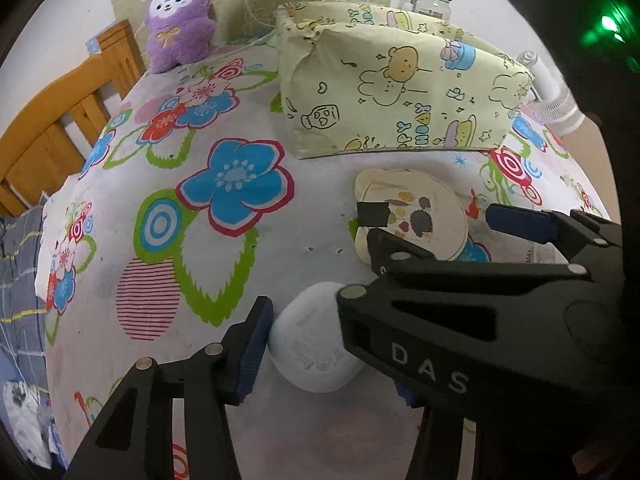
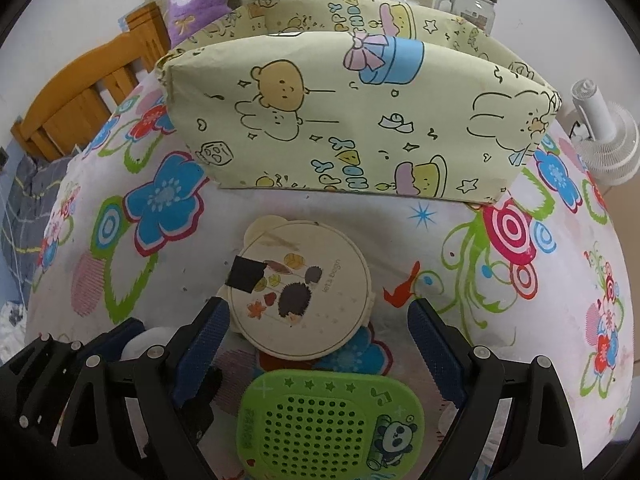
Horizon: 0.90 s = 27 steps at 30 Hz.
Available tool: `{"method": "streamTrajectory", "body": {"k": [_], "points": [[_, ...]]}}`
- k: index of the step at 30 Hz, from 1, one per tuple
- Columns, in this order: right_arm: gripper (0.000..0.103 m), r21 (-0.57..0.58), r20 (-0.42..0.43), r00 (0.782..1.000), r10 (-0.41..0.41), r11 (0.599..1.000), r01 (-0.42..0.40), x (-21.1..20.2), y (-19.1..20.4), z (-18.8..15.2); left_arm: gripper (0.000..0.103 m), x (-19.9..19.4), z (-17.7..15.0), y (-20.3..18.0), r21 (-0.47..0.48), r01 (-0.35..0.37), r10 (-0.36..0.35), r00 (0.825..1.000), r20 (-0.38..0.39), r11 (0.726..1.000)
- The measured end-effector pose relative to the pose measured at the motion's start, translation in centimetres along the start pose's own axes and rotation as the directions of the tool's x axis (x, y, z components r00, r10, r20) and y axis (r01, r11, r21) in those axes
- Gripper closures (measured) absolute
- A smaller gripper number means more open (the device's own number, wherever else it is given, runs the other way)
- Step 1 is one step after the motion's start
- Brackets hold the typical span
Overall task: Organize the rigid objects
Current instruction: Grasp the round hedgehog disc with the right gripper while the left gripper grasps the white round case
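Left claw (image 1: 320, 344): blue pads either side of a white rounded case (image 1: 312, 344) on the floral-clothed bench (image 1: 240, 264). Right claw (image 1: 436, 216): over a round cream tin (image 1: 416, 212). Behind: cartoon-printed box (image 1: 400, 92); purple plush (image 1: 180, 20) at far edge.

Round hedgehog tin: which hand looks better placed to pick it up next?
Right. The right gripper is open, with the near part of the hedgehog tin between its fingers. The left gripper is busy, closed on the white oval case beside it.
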State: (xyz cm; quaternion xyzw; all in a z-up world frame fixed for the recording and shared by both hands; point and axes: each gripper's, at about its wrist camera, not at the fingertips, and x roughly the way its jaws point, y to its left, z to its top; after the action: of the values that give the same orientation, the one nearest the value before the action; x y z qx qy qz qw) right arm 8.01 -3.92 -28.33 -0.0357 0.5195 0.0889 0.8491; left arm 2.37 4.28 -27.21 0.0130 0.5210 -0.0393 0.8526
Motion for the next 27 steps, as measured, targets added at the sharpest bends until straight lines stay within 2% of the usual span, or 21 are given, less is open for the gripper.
{"method": "streamTrajectory", "body": {"k": [11, 17, 22, 24, 26, 27], "points": [[0.003, 0.040, 0.011, 1.000, 0.000, 0.999, -0.001, 0.8, 0.6, 0.5, 0.047, 0.2, 0.4, 0.8, 0.026, 0.028, -0.027, 1.000, -0.014, 0.999], [0.003, 0.015, 0.002, 1.000, 0.007, 1.000, -0.007, 1.1, 1.5, 0.8, 0.048, 0.0, 1.1, 1.7, 0.023, 0.023, -0.023, 1.000, -0.010, 0.999], [0.003, -0.007, -0.017, 1.000, -0.023, 1.000, 0.023, 1.8, 2.2, 1.1, 0.047, 0.6, 1.3, 2.3, 0.022, 0.014, -0.013, 0.999, -0.029, 1.000], [0.005, -0.033, -0.012, 0.999, -0.035, 0.999, 0.034, 2.0, 2.7, 1.3, 0.047, 0.7, 1.3, 2.3, 0.027, 0.012, -0.011, 0.999, -0.033, 1.000], [0.018, -0.040, 0.008, 0.999, -0.031, 0.999, 0.032, 1.9, 3.0, 1.5, 0.047, 0.7, 1.4, 2.4, 0.029, 0.017, -0.016, 0.999, -0.032, 0.999], [0.018, -0.043, 0.006, 0.999, -0.032, 0.999, 0.033, 2.0, 3.1, 1.6, 0.047, 0.7, 1.4, 2.3, 0.032, 0.018, -0.017, 0.999, -0.033, 0.999]]}}
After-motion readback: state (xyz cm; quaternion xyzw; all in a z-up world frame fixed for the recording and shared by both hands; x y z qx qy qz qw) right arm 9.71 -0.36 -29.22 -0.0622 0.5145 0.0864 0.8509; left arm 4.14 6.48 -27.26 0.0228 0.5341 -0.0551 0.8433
